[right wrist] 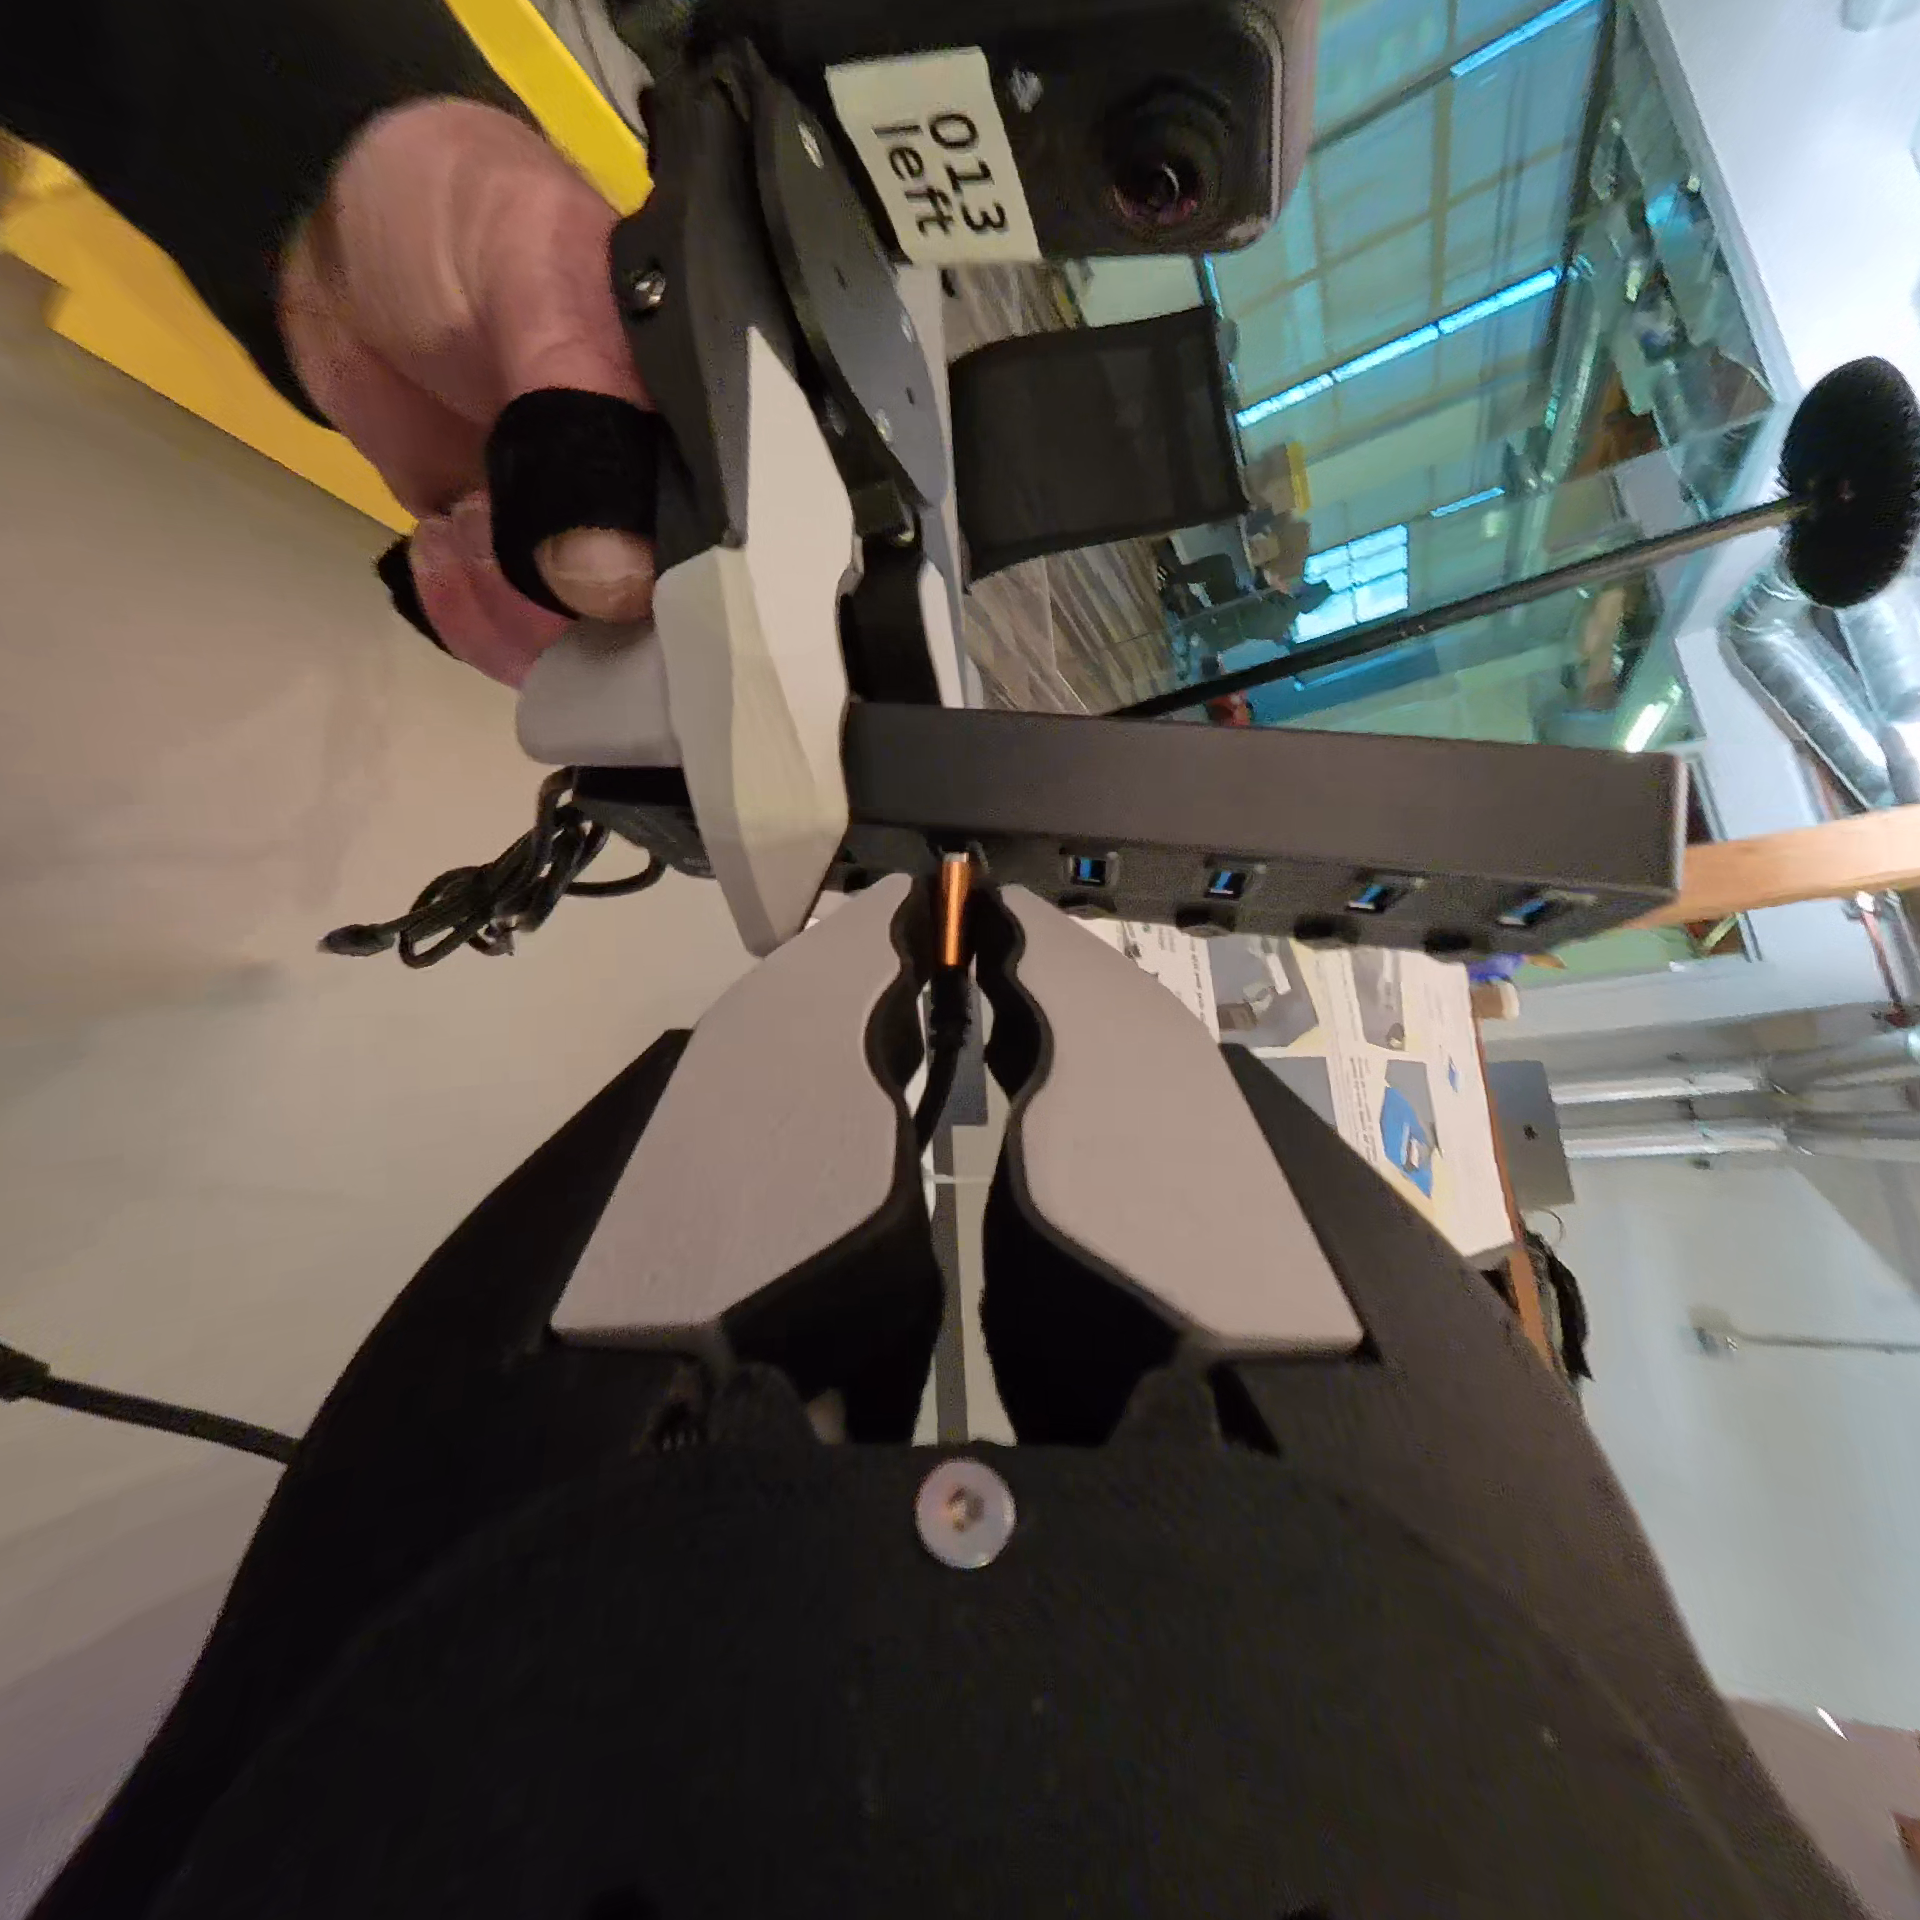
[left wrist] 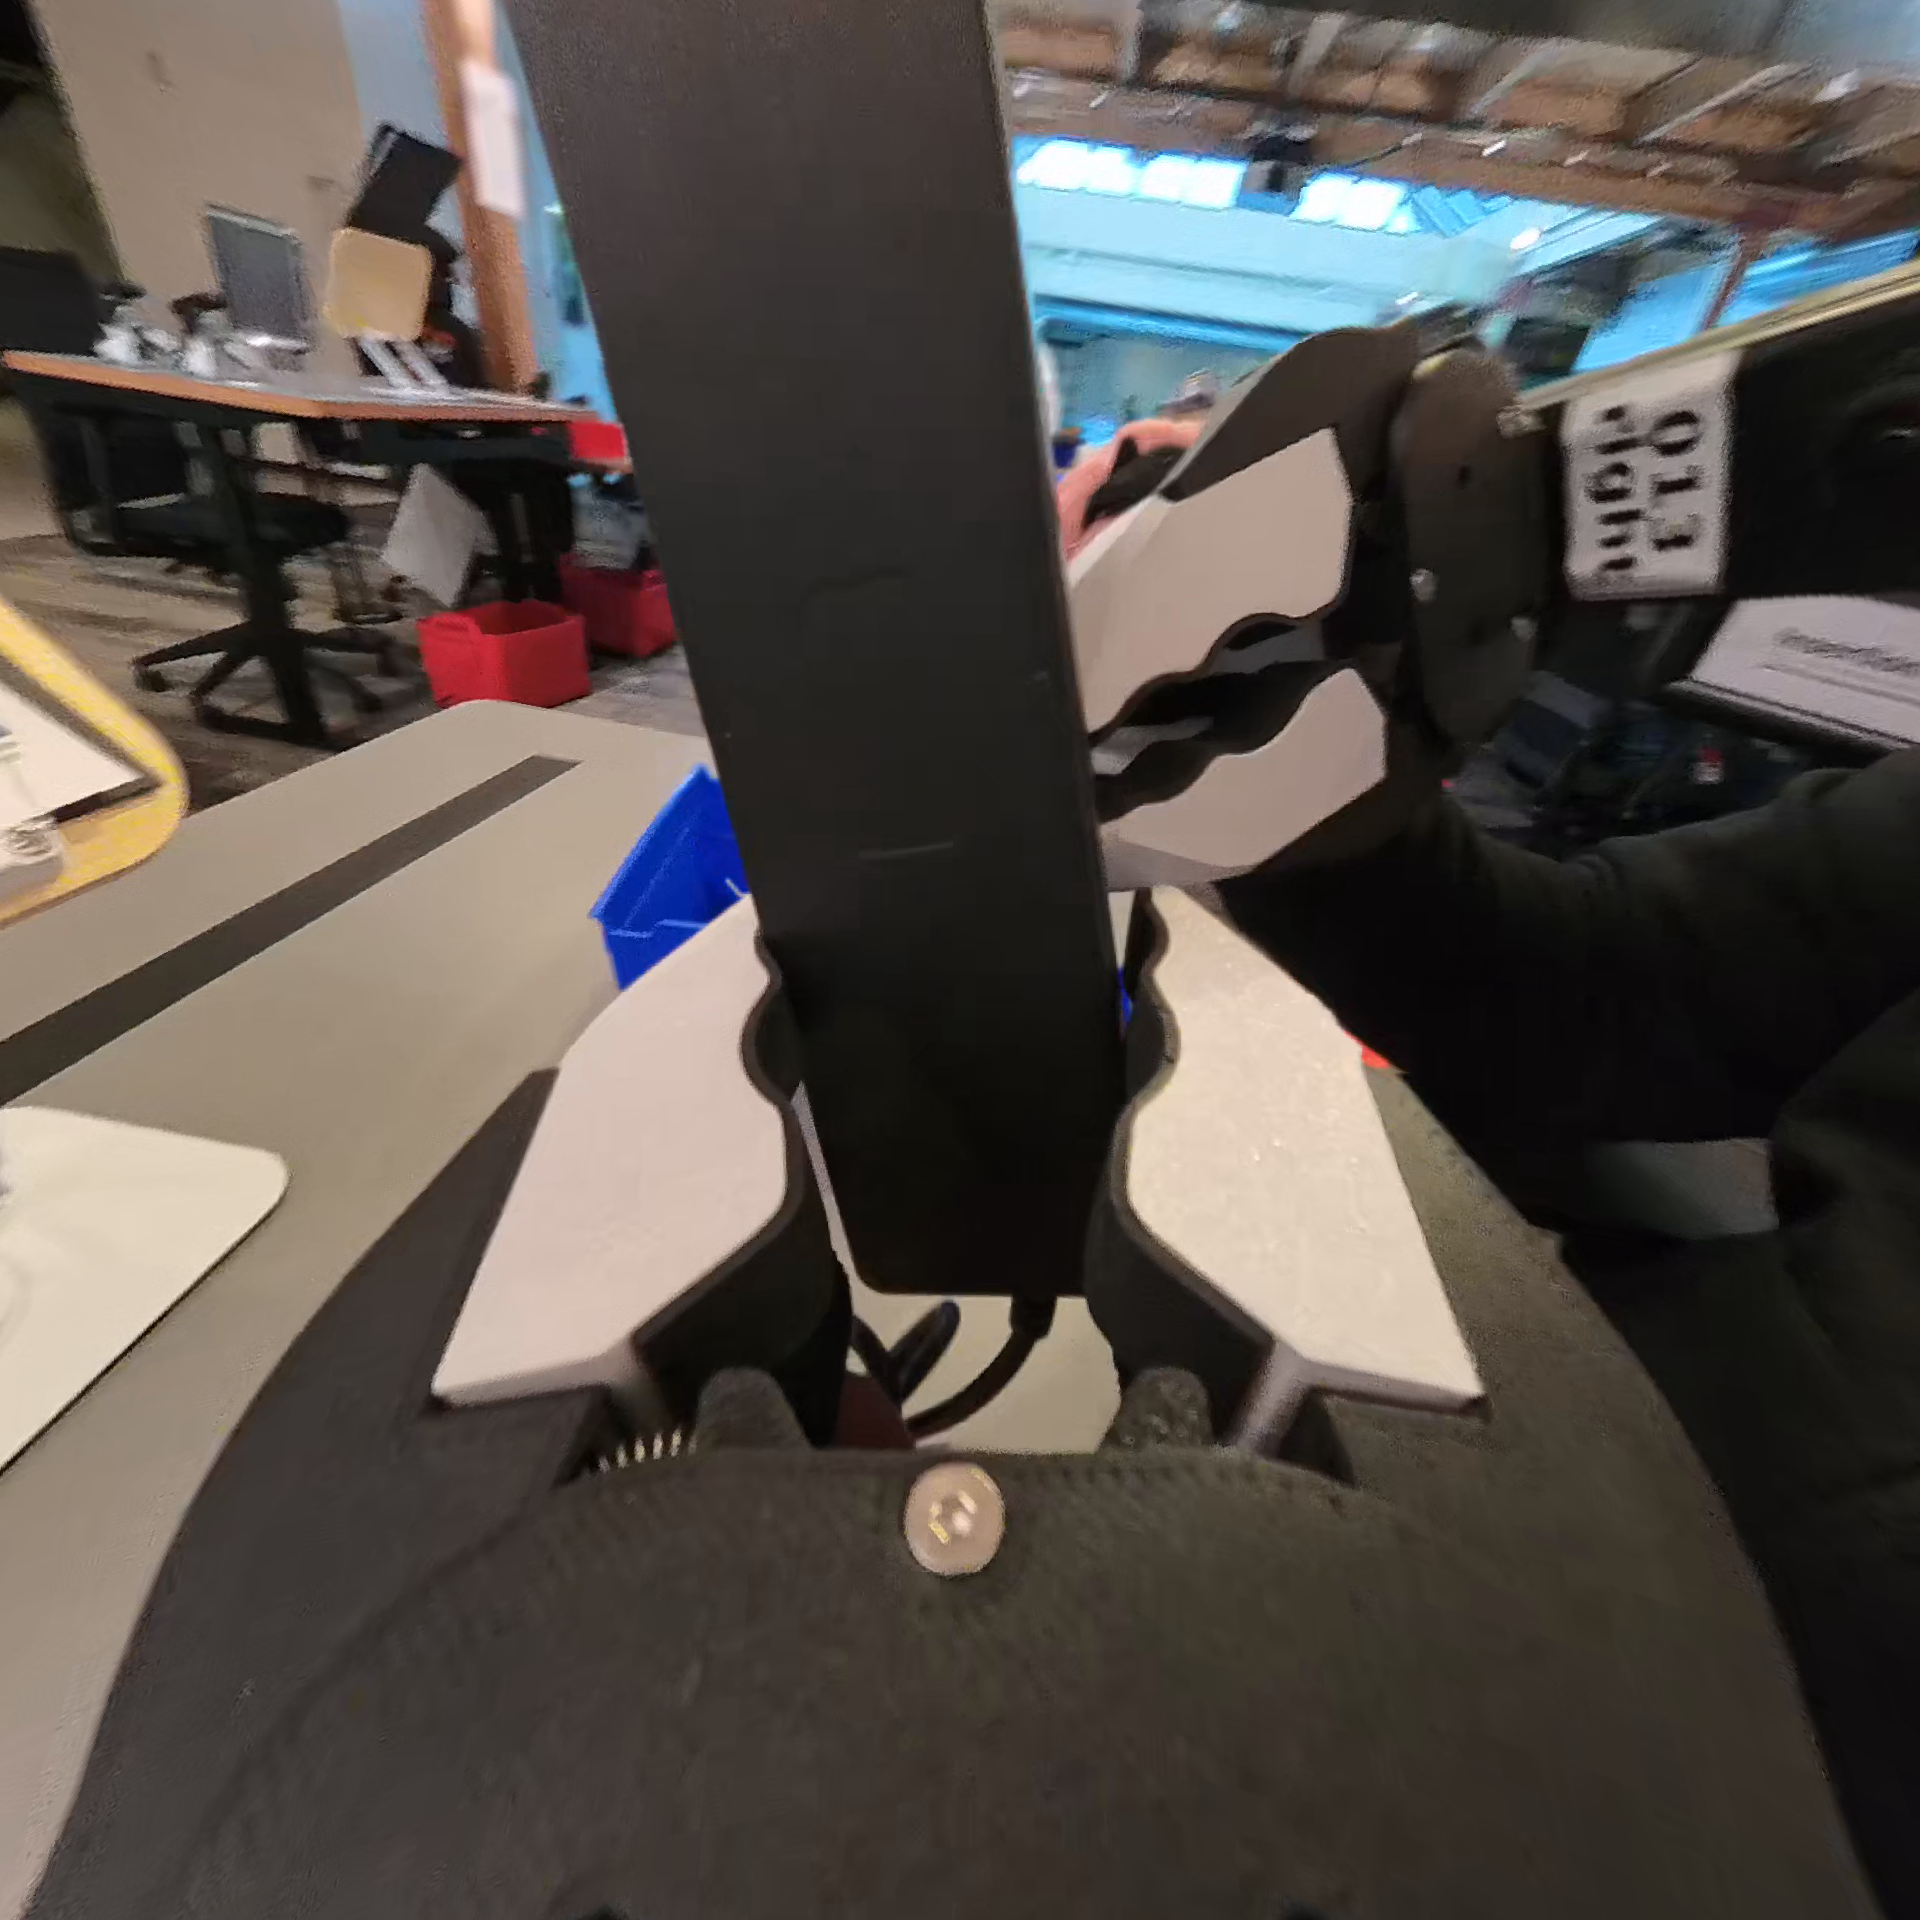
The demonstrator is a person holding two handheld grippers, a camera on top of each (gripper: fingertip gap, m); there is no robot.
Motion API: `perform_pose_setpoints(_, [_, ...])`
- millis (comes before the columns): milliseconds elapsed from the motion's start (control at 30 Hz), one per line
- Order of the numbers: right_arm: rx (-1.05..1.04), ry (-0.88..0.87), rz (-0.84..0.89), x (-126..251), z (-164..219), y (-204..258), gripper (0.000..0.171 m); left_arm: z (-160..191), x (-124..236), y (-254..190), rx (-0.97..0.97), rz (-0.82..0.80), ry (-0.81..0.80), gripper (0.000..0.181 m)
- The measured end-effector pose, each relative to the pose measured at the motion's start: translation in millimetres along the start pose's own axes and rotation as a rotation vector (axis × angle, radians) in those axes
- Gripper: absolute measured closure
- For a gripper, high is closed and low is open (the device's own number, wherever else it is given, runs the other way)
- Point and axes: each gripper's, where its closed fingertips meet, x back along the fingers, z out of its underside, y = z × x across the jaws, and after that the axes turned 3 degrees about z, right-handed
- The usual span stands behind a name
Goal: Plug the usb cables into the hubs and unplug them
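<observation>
My left gripper [left wrist: 945,935] is shut on the lower end of a long black USB hub [left wrist: 831,520] and holds it upright above the table. In the right wrist view the hub [right wrist: 1247,769] shows a row of several blue ports along its edge. My right gripper [right wrist: 954,930] is shut on a copper-coloured USB plug [right wrist: 956,883] with a black cable. The plug sits in the port nearest the left gripper [right wrist: 831,800]. The right gripper [left wrist: 1112,748] also shows beside the hub in the left wrist view.
A grey table [left wrist: 312,935] lies below, with a blue bin [left wrist: 665,883], a white pad [left wrist: 104,1247] and a yellow-edged board [left wrist: 125,790]. The hub's own bundled cable [right wrist: 488,894] hangs from its end. A person's hand [right wrist: 447,364] holds the left gripper. Printed sheets [right wrist: 1382,1039] lie behind. Left and right tips are no more than a few centimetres apart.
</observation>
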Motion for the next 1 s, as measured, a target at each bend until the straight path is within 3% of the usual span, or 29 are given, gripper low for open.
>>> perform_pose_setpoints(33, [-0.003, -0.010, -0.009, 2, -1, 0, 0.164, -2, 0, -2, -0.007, 0.007, -0.008, 0.121])
perform_pose_setpoints(367, [0.008, 0.020, 0.081, 10, -5, -11, 0.164, -16, 1, -7, -0.057, -0.067, -0.024, 0.121])
perform_pose_setpoints(600, [-0.035, -0.042, 0.067, 19, -13, -14, 0.164, -25, 0, -18, -0.034, -0.023, -0.070, 0.121])
perform_pose_setpoints(800, [-0.024, 0.067, 0.138, 16, -9, -20, 0.164, -30, 4, -13, -0.108, -0.106, -0.066, 0.121])
perform_pose_setpoints(1000, [-0.006, 0.032, 0.081, 26, -15, -17, 0.163, -34, 1, -24, -0.111, -0.068, -0.083, 0.121])
